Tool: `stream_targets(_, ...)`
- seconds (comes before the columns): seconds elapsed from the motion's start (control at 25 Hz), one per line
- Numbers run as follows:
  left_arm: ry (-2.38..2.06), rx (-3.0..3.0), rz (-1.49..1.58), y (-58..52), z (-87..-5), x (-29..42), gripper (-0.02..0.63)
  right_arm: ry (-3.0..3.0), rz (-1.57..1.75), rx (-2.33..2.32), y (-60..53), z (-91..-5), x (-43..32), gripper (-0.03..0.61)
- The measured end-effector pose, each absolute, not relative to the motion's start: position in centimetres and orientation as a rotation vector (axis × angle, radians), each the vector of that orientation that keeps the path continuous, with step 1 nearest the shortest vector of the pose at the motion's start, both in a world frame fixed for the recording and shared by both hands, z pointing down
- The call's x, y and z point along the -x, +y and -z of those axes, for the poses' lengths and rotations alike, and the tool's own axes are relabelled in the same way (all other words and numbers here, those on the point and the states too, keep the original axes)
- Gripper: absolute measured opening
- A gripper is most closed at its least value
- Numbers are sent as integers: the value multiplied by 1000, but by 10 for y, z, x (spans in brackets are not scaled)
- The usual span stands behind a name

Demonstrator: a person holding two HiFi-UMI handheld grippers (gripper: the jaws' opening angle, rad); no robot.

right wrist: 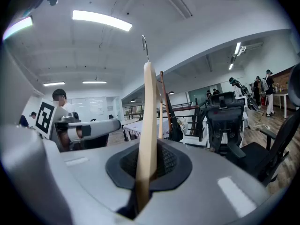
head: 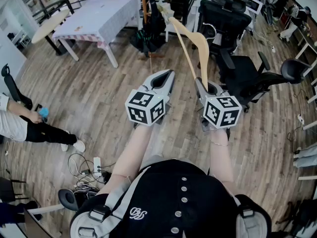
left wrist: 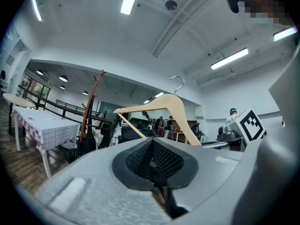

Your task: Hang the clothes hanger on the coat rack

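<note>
Pinching one end of the wooden clothes hanger (right wrist: 149, 116) in the right gripper (right wrist: 145, 172), jaws pressed together on the wood, with the hanger raised edge-on toward the coat rack (head: 143, 1) and its wire hook (right wrist: 145, 45) uppermost. Holding the left gripper (left wrist: 152, 165) alongside, jaws closed on nothing, about as far from the coat rack as the right one. Short of the coat rack for now: in the head view well apart from it across open wooden floor (head: 99, 98), in the right gripper view lined up almost straight in front of its pole. Looks like the carrying step, with the hanging not yet done. Next, most likely: close the gap to the coat rack, lift the hook above one of its branching pegs (left wrist: 97, 76), turn the hook's opening toward that peg, lower until caught, then let go. Worth minding the hanger's swing, gripped so far from the hook, and the dark bundle (head: 148, 36) at the coat rack's foot.
</note>
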State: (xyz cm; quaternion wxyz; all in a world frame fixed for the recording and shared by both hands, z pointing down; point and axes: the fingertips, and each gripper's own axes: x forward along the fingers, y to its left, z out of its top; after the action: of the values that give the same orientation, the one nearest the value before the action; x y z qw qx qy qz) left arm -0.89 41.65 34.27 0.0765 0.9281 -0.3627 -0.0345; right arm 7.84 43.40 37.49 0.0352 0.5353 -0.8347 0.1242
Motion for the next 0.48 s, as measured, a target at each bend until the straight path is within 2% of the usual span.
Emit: stream_targets(0.48,-1111,-2764,122,395,-344,22,-2,-2555,-357,-1594,414,-380,-55,-5)
